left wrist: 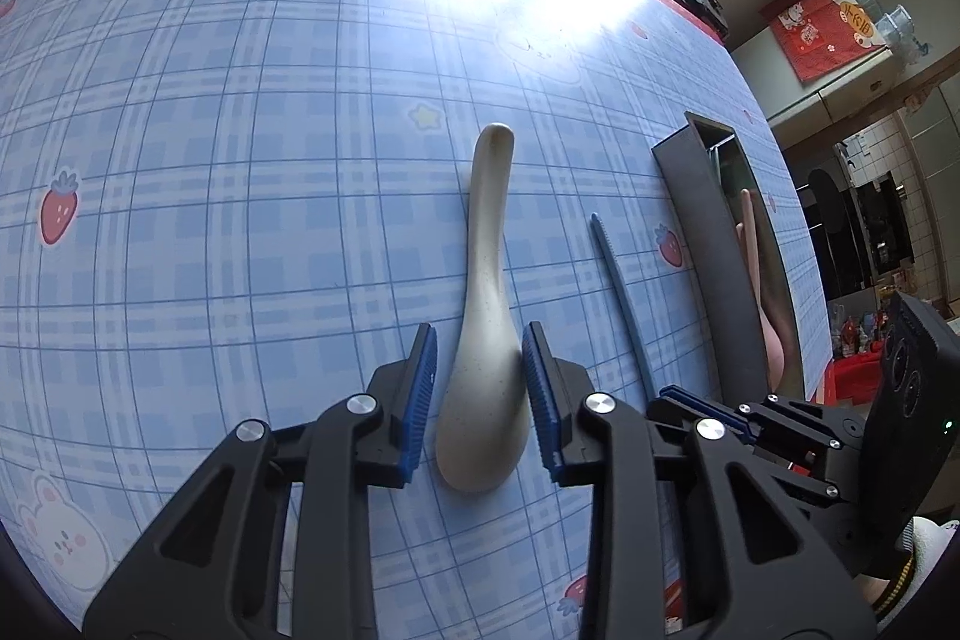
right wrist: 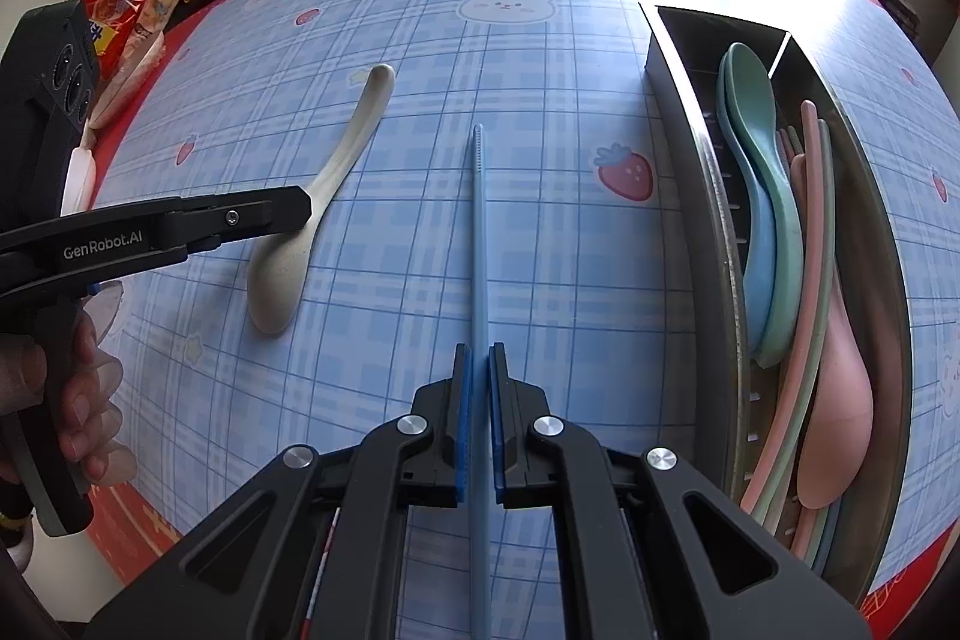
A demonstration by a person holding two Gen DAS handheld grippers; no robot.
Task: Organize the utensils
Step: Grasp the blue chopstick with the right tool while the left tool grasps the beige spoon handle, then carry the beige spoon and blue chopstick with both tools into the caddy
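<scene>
the only clear lettering is "genrobot.ai", in white on the black arm of the left gripper (right wrist: 273, 214) as the right wrist view shows it. a red hanging (left wrist: 825, 25) on the wall carries yellow characters, perhaps chinese, too small to read. the snack packets (right wrist: 129, 13) beyond the table edge bear print that stays blurred.

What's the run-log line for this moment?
left gripper: open, straddling white spoon | right gripper: shut on blue chopstick | organizer tray: holds spoons, chopsticks

Open blue plaid tablecloth (right wrist: 420, 40) lies beyond both utensils; the tall grey metal utensil box (right wrist: 690, 112) blocks the right side.
</scene>
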